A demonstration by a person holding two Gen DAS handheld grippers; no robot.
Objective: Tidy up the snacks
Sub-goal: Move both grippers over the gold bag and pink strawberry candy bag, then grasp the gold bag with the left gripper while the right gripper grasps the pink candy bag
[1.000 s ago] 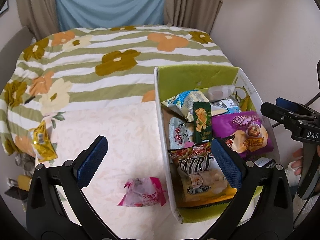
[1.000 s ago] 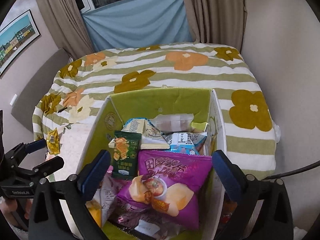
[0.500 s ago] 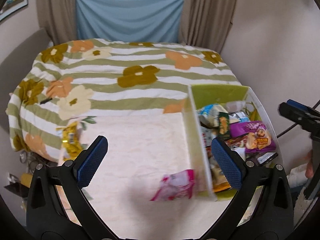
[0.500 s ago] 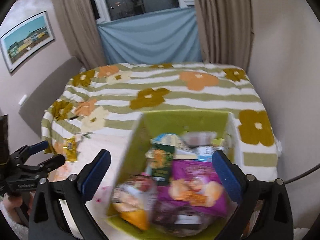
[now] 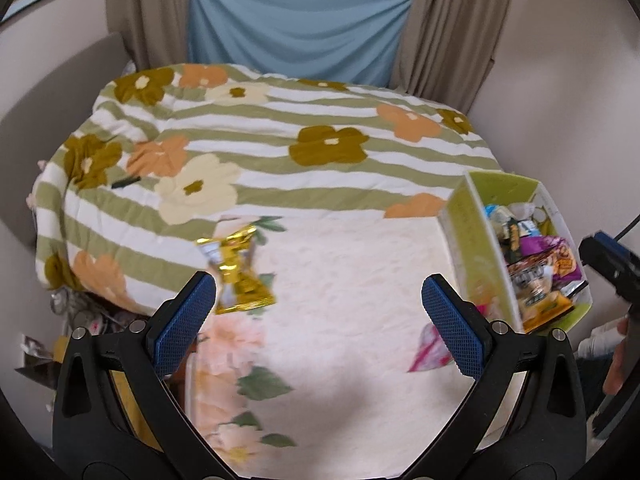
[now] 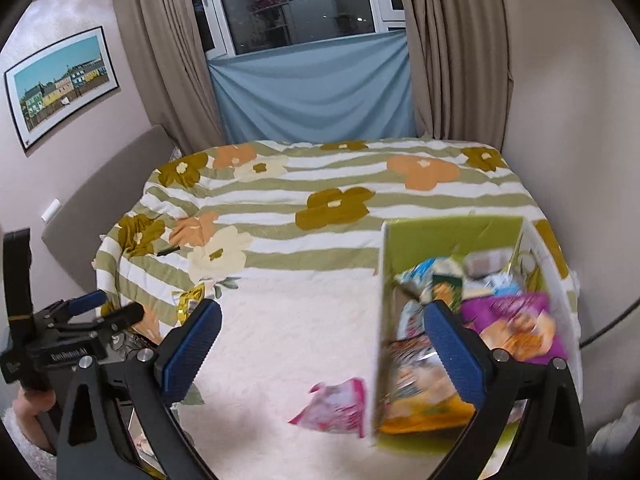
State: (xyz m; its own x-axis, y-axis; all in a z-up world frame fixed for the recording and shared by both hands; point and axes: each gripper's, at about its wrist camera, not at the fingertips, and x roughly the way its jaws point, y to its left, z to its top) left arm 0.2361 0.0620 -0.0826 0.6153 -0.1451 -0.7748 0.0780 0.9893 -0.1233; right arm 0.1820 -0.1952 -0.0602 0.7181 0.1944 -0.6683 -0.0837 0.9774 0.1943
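Both claws spread, empty. Left claw point(image 5: 318, 312): gold packet point(image 5: 236, 276) just beyond its left finger, at blanket edge; clumsy nudge risks knocking it off the bed.

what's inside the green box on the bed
The green box holds snack packets: a purple chip bag, a small dark green packet, a blue-and-white one. Whatever lies beneath them is covered.

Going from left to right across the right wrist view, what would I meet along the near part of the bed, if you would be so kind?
left gripper → gold snack packet → pink snack packet → green storage box → purple chip bag
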